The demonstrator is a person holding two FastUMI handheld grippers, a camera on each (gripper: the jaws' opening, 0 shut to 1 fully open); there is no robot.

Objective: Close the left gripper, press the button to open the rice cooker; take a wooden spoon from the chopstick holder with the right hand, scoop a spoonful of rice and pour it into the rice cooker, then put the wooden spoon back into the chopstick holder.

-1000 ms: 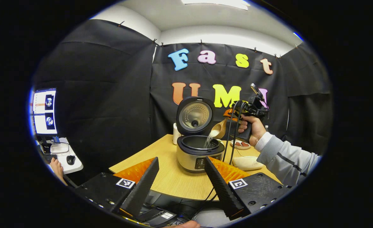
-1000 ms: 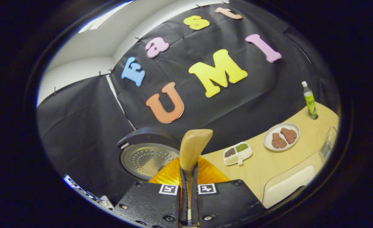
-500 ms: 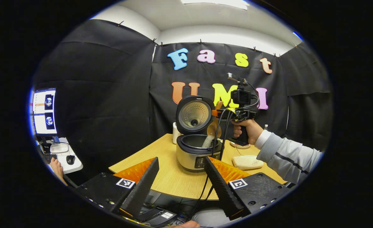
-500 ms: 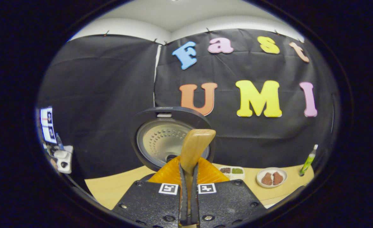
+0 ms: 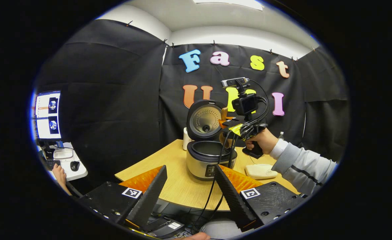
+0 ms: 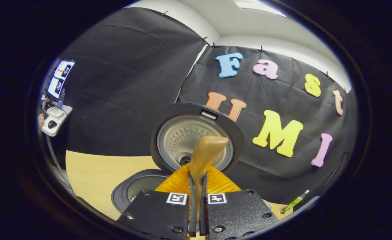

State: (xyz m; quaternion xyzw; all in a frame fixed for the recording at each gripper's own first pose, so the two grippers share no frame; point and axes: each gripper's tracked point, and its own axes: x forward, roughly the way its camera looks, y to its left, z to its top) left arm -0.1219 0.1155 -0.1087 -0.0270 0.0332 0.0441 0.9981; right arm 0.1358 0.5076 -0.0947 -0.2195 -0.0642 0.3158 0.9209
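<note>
Silver round rice cooker (image 5: 210, 163) stood on the pale wooden table (image 5: 179, 186), black lid (image 5: 205, 119) raised. Left gripper (image 5: 191, 193) hung short of the table, jaws spread, holding nothing. Left gripper view gave the right gripper (image 5: 228, 124) over the pot in a hand (image 5: 264, 140). Right gripper view showed its jaws pinching the light wooden spoon (image 6: 205, 155) in front of the lid's inner plate (image 6: 189, 141).

- The left tool (image 5: 191, 190) is held low and level, its two fingers spread wide apart.
- The right tool (image 6: 197, 200) is raised in the right hand (image 5: 262, 141), fingers pressed together, sleeve extended from the right.
</note>
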